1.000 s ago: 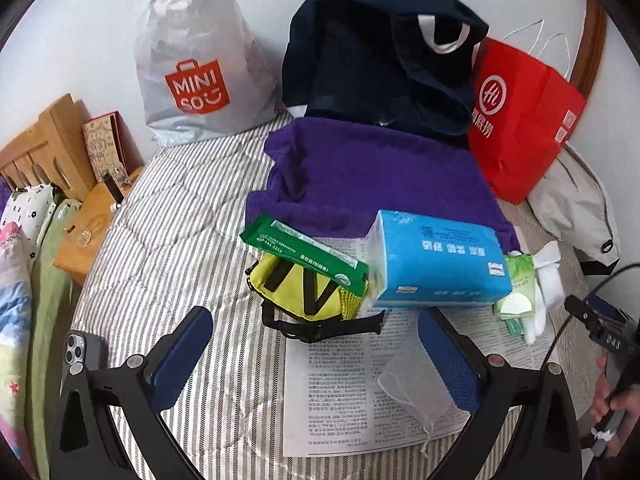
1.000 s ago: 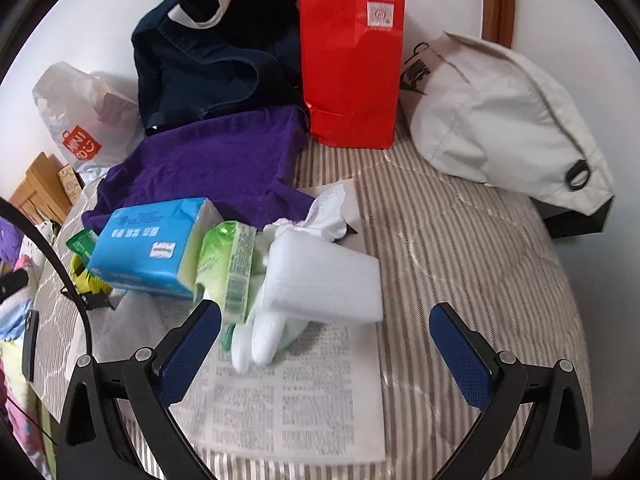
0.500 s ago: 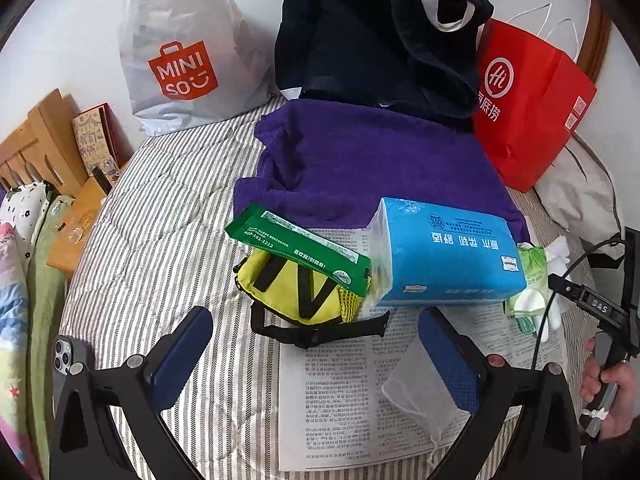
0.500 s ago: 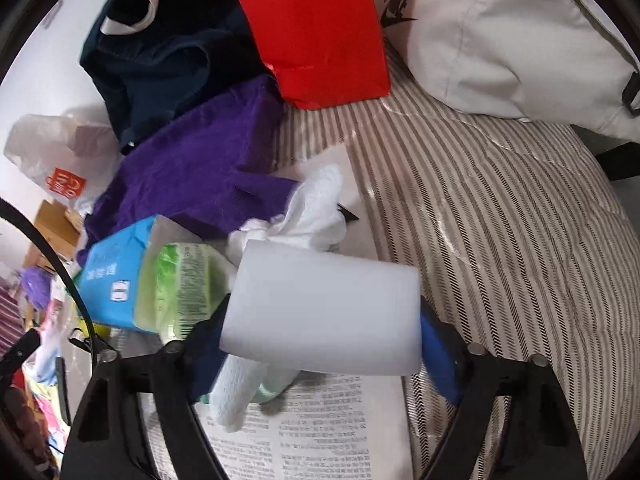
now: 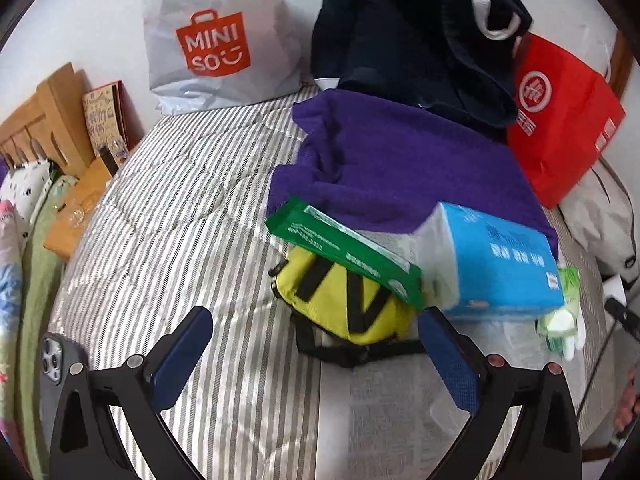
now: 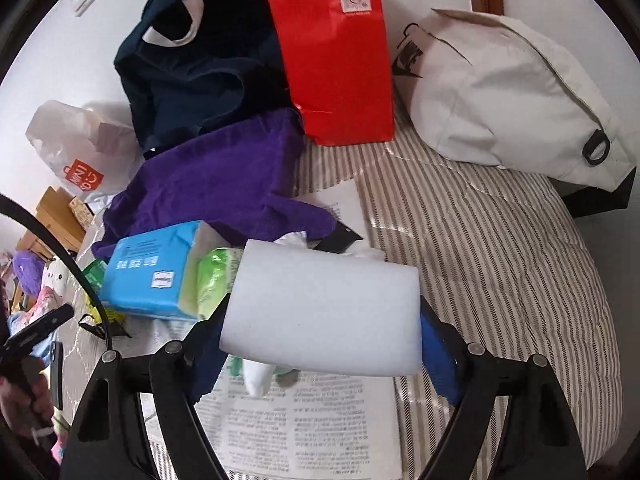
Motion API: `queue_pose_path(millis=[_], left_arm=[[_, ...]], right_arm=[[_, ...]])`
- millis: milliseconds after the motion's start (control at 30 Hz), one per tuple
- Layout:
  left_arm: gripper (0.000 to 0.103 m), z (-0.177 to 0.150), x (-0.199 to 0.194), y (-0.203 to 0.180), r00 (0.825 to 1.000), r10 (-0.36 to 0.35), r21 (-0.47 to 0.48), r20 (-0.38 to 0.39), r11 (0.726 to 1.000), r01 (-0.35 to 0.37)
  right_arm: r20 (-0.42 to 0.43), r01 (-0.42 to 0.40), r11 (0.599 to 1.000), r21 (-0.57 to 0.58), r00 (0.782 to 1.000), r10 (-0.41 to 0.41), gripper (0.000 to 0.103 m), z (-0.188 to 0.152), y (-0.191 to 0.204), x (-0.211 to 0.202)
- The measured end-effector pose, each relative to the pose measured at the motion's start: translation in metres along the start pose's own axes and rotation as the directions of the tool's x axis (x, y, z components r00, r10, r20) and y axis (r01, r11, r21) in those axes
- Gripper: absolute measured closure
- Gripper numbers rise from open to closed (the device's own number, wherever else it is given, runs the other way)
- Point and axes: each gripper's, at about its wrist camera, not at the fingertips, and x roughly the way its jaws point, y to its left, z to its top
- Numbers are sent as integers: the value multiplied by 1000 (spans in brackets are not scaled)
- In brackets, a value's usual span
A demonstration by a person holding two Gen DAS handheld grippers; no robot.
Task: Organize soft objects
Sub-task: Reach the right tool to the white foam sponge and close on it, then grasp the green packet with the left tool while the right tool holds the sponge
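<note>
A striped bed cover [image 5: 168, 208] is spread under everything, and on it a purple towel [image 5: 400, 168] is laid, taken here as the landmark; behind the towel a navy bag [image 5: 408, 40] and a red paper bag [image 5: 560, 120] are stood, and in front of it a blue tissue pack [image 5: 496, 268] and a yellow pouch [image 5: 344, 300] are set. A white foam block [image 6: 324, 312] is pinched by the right gripper [image 6: 320, 344] in front of the towel, above a printed sheet [image 6: 304, 424]. The left gripper [image 5: 316, 356] is held with its jaws spread and empty, just in front of the pouch.
</note>
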Motion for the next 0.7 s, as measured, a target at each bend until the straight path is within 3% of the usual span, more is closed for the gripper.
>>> queue_pose_path(millis=[133,233,333,400,467,600,700], left_arm=[[0,9,16,0,1000,-2,-22,-15,1000,2],[2,15,23,-3,999,-48,-43,-6,998,48],[11,21,34,-10,999,-34,-20,-3,999,34],[23,24,44,-10,1000,-27,-32,-13,999,27],[26,28,53,-7,999,-37,-65,-19,997,36],[57,31,59,-5,1000,-26,-83,3,996,26],[72,32,57,-2,999,-45,-108,23,993,47]], right_arm=[[2,-2,1000,-22,1000,2,20,-1,8,-4],[-1,4,999,-40,1000,-4,20,1,11,-5],[-4,4,998,-57,1000,-5,20,4,14,-3],[-10,1,998,-59,1000,-1,20,5,15,-1],[-23,2,998,-68,1000,-3,20,6,17,3],[-38,10,997,-74,999,-12,20,7,16,8],[-41,9,997,-72,999,-12,20,8,14,10]])
